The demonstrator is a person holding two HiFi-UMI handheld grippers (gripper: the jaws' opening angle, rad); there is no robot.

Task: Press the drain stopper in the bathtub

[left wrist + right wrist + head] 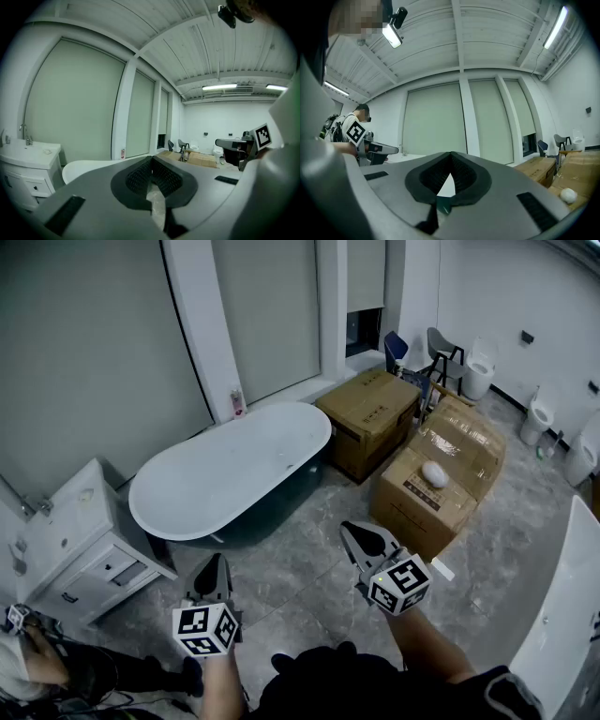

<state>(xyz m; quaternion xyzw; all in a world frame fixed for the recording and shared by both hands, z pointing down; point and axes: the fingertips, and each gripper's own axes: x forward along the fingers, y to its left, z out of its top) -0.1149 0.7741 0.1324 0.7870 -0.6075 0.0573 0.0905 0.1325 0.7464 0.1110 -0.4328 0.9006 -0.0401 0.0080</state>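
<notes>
Tub [225, 474] lies well ahead, stopper unseen; clenched, empty left claw [214, 566] and right claw [359, 532] may misjudge the reach.

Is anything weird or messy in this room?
A little. Big cardboard boxes stand on the floor right by the bathtub, and a white roundish lump lies on top of one. I cannot tell what it is. Nothing looks spilled or broken.

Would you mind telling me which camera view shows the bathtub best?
The head view: the whole bathtub lies in sight from above, rim and inside. The left gripper view catches only a strip of its white rim behind the jaws; the right gripper view shows hardly any of it.
</notes>
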